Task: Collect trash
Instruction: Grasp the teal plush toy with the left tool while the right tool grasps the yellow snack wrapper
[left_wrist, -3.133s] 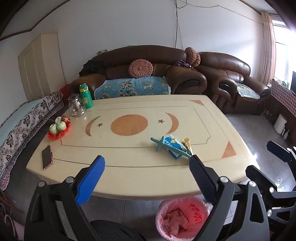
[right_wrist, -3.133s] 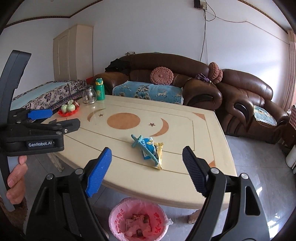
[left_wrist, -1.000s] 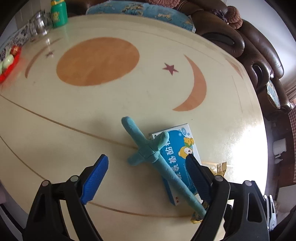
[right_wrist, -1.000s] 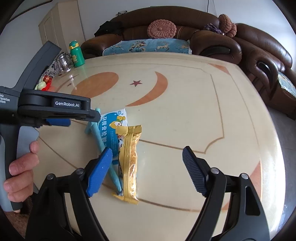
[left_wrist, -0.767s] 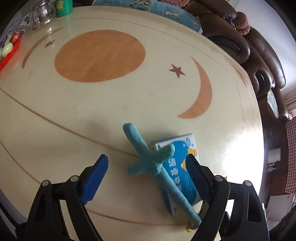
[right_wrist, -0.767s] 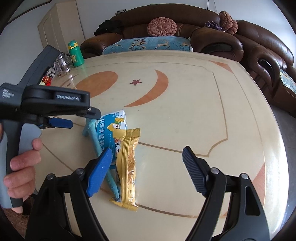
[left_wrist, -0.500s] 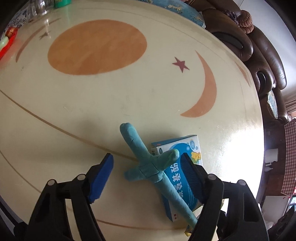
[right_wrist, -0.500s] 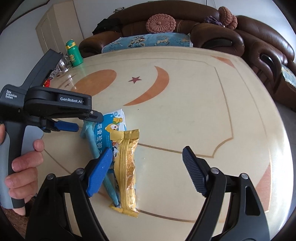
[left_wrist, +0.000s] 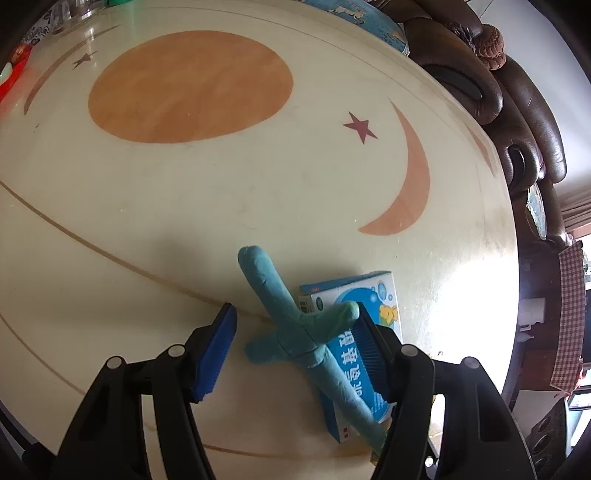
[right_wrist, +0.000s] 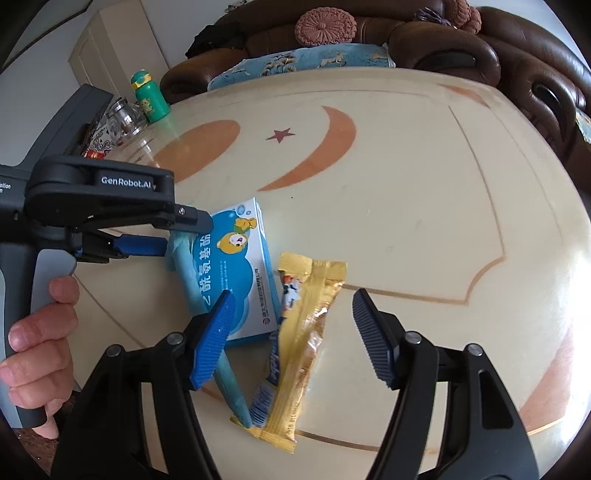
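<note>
A teal cross-shaped clay piece lies on the cream table, its long arm over a blue and white box. My left gripper is open, its jaws on either side of the cross's middle, not touching it. In the right wrist view the clay piece, the box and a gold snack wrapper lie side by side. My right gripper is open and empty, low over the wrapper. The left gripper shows there at the left.
A green bottle and a glass jar stand at the table's far left corner, with a red tray nearby. Brown leather sofas stand beyond the far and right edges.
My left gripper has come down and forward around the clay cross, and its jaws have narrowed. My right gripper has come down closer over the gold wrapper. The trash has not moved.
</note>
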